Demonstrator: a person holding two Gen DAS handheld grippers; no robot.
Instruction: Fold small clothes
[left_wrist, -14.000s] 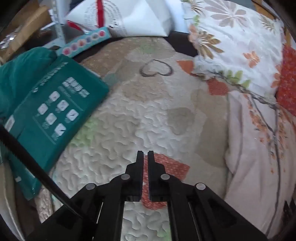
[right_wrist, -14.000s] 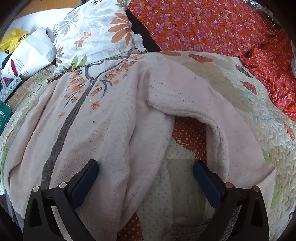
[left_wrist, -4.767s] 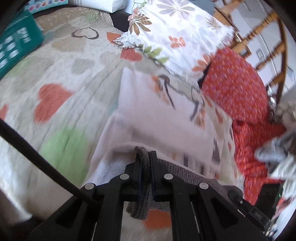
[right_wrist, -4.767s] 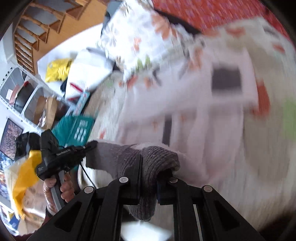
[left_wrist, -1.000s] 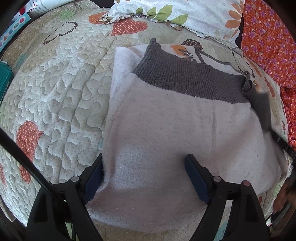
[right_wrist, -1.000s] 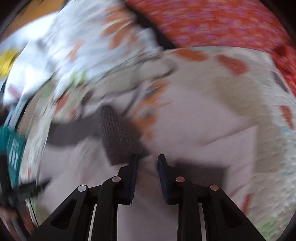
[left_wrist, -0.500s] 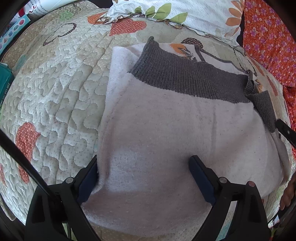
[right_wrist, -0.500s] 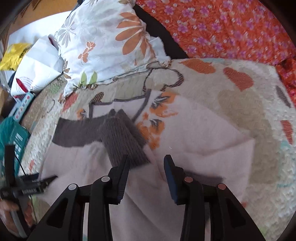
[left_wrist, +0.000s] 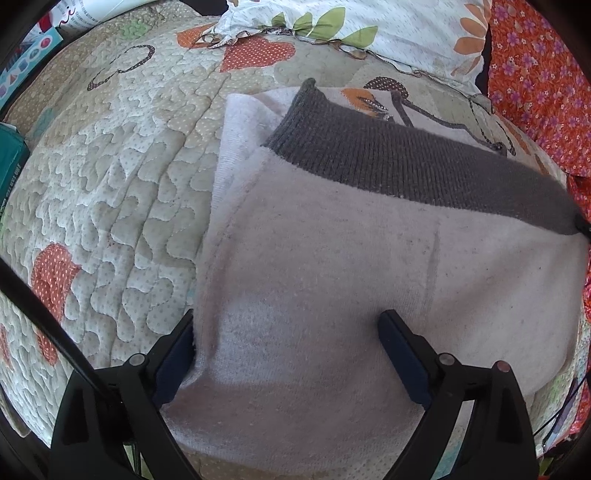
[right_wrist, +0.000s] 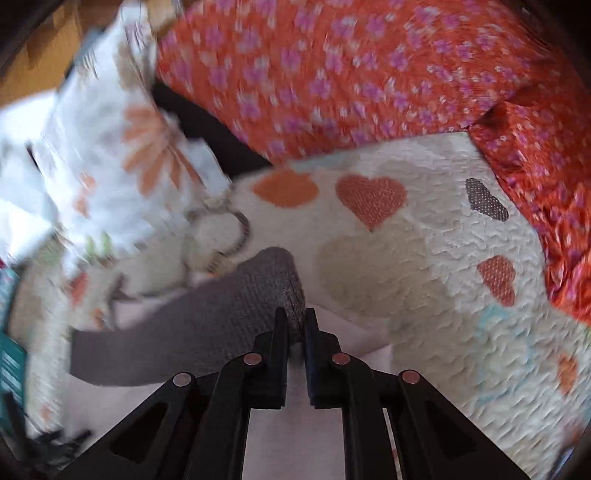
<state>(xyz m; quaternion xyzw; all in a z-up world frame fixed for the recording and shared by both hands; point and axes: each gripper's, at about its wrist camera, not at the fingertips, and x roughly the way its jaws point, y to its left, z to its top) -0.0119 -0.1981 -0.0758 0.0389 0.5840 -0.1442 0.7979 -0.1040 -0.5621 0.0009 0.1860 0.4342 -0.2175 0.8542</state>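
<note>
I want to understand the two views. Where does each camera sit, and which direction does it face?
Left wrist: on the left gripper, looking along its open fingers down onto the folded pink sweater on the quilt.
Right wrist: on the right gripper, fingers shut on the sweater's grey hem band, facing the orange floral fabric.
Both show sweater, quilt and floral pillow.

You are working on a bed covered by a cream quilt (left_wrist: 122, 192) stitched in wavy lines and patched with orange, tan and grey hearts. At its far edge lies a white pillow (left_wrist: 388, 29) printed with orange flowers and green leaves, and beside it, toward the far right corner, orange fabric (right_wrist: 369, 74) with small purple flowers. Daylight falls evenly over the bedding.
</note>
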